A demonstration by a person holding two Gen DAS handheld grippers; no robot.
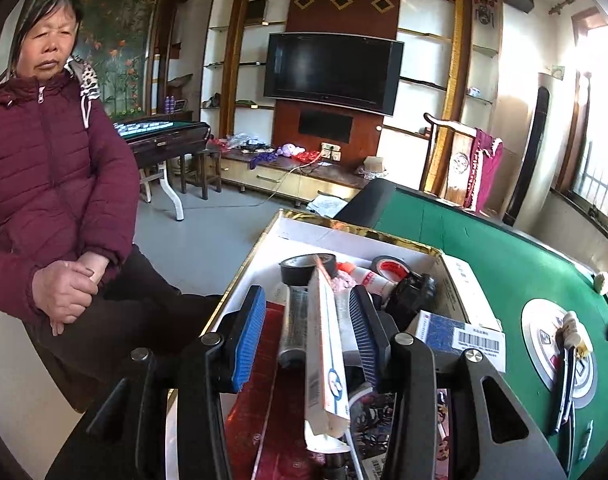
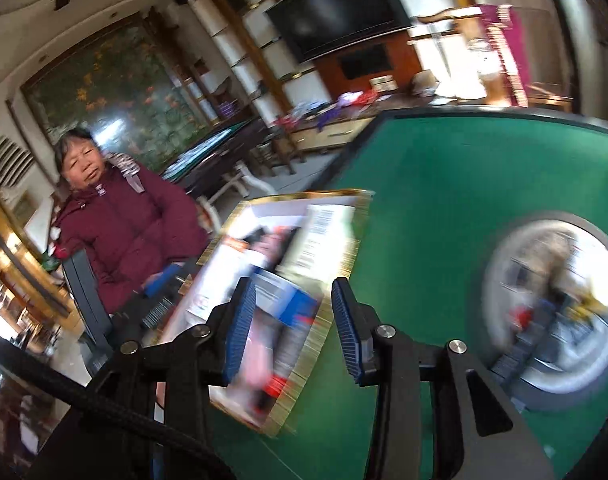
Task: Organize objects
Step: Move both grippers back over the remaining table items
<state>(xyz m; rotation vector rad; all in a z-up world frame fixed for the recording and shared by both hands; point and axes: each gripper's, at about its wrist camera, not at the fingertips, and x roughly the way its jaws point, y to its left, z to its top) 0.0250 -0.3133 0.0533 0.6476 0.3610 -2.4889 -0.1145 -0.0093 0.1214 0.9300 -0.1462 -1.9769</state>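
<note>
A: Since the left tool (image 1: pixel 304 340) hangs right over the gold-rimmed white cardboard box (image 1: pixel 272 236), what lies between its blue pads?

B: A long white carton with a blue logo (image 1: pixel 326 356), its long axis running away from the camera, in line with the fingers. The jaws stand partly open and the pads do not seem to press it, so it looks released into the box rather than held.

A: What else does the box hold?

B: A roll of black tape (image 1: pixel 306 269), a second roll with a red-and-white label (image 1: pixel 392 268), a grey cylindrical tube (image 1: pixel 294 332), a black object (image 1: pixel 412 294) at the right, and a blue-and-white barcoded carton (image 1: pixel 460 336) leaning on the near right wall. It is crowded.

A: And the right tool (image 2: pixel 294 330)?

B: Partly open, nothing between its pads. That view is blurred, but it shows the tool above the box's right rim and the green felt counter (image 2: pixel 444 200).

A: What remains outside?

B: On the round white centre plate (image 1: pixel 544 320) of the counter lie a small pale bottle (image 1: pixel 572 328) and a dark slim tool (image 1: pixel 564 388), its length pointing toward the camera. They lie right of the box, so the right hand is likely the nearer one.
</note>
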